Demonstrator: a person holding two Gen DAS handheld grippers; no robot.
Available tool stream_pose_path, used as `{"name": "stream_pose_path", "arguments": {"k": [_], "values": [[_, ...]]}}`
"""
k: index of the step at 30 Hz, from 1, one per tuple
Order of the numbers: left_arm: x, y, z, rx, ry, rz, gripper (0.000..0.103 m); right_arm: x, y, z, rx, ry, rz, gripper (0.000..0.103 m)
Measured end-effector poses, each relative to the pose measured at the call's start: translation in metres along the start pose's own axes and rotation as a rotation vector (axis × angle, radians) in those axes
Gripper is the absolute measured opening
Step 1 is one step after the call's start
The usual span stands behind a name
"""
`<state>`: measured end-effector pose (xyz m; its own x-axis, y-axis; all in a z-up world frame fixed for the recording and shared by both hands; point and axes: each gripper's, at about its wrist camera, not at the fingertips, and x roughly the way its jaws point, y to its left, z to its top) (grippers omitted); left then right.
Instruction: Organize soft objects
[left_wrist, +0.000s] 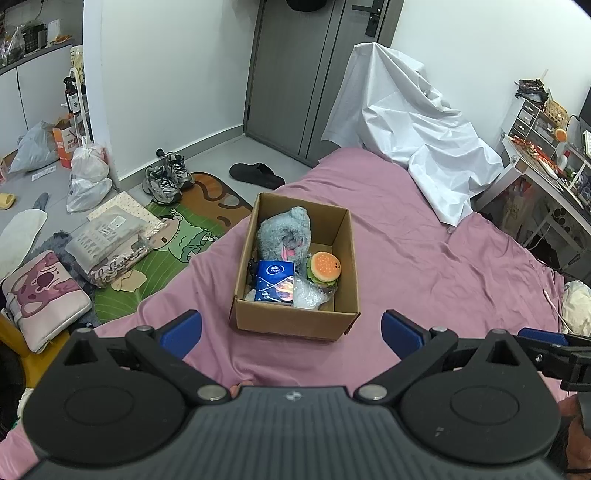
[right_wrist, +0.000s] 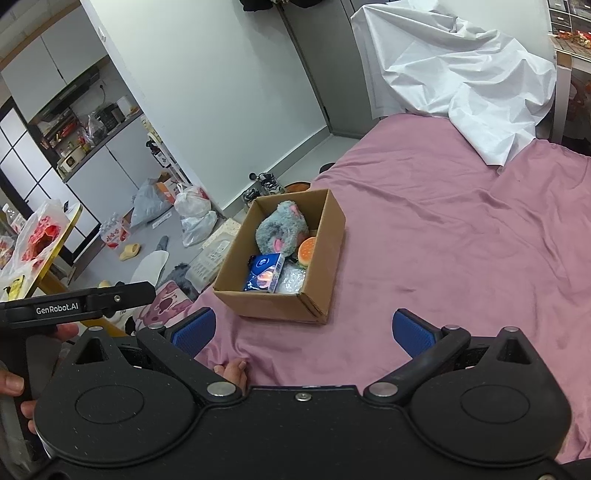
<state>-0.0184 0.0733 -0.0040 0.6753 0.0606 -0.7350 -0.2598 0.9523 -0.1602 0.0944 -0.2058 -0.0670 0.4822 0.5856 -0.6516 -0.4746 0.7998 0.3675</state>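
A brown cardboard box (left_wrist: 295, 321) stands on the pink bed sheet (left_wrist: 424, 258). It holds a grey plush toy (left_wrist: 284, 232), a toy hamburger (left_wrist: 324, 267), a blue tissue pack (left_wrist: 275, 282) and a clear plastic bag (left_wrist: 308, 295). The box also shows in the right wrist view (right_wrist: 273, 302), with the plush (right_wrist: 280, 229), hamburger (right_wrist: 308, 251) and tissue pack (right_wrist: 264, 273). My left gripper (left_wrist: 291, 328) is open and empty, just short of the box's near wall. My right gripper (right_wrist: 304, 328) is open and empty, also near the box's front.
A white sheet (left_wrist: 417, 136) is draped at the bed's far end. A desk with clutter (left_wrist: 546, 166) stands at the right. On the floor to the left lie shoes (left_wrist: 168, 177), a slipper (left_wrist: 256, 175), plastic bags (left_wrist: 88, 177), a cushion (left_wrist: 44, 299) and a cartoon mat (left_wrist: 184, 229).
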Motion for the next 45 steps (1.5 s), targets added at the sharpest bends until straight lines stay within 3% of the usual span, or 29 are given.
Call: {"name": "stream_pose_path", "arguments": {"k": [20,45], "values": [[-0.002,0.009,0.001,-0.011,0.004,-0.010,0.102,0.000,0.012,0.001,0.003,-0.007,-0.041,0.103],[-0.004,-0.009,-0.001,0.008,0.007,-0.003,0.102,-0.008,0.000,-0.007,0.046,-0.027,-0.040,0.103]]}}
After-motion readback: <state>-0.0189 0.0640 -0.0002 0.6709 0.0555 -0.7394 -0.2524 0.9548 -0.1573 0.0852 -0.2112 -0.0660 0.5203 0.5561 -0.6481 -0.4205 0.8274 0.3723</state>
